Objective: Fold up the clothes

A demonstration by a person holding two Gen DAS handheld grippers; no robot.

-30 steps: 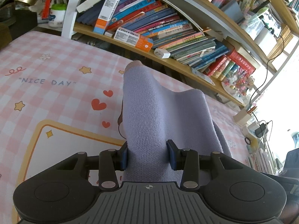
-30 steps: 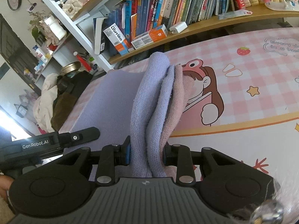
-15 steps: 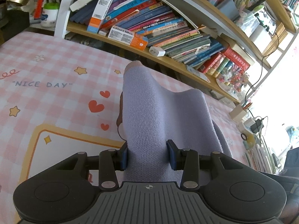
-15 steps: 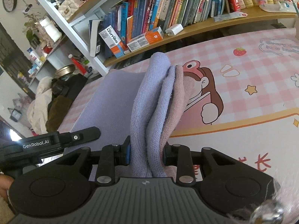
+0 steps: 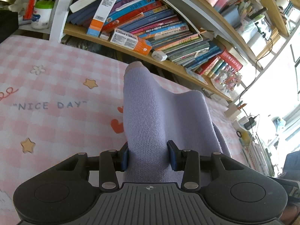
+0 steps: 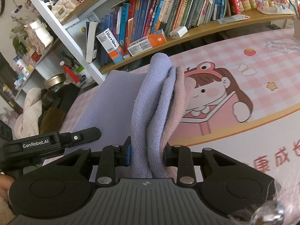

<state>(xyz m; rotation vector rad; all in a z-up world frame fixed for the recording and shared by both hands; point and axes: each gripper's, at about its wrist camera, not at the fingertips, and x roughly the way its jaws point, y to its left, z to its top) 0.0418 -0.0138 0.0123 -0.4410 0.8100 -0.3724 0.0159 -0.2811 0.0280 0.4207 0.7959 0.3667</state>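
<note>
A lilac knit garment is pinched between the pads of the left tool, a single smooth layer being gripped there, while the right tool is pressed together on a thicker bunch of the same garment, several layers being gathered between its pads, one of them a paler pinkish layer. The garment is held up off the tabletop, which is covered by a pink checked cloth printed with stars, hearts and a cartoon girl; a flat span of the fabric is stretched between the two tools, as is seen in the right wrist view. From the stacked layers in the right grip it is judged that at least one fold has been made, though how many cannot be told. The garment has not yet been laid down, smoothed or given its final fold, so the task is taken to be about midway. No other clothes can be made out on the tabletop.
</note>
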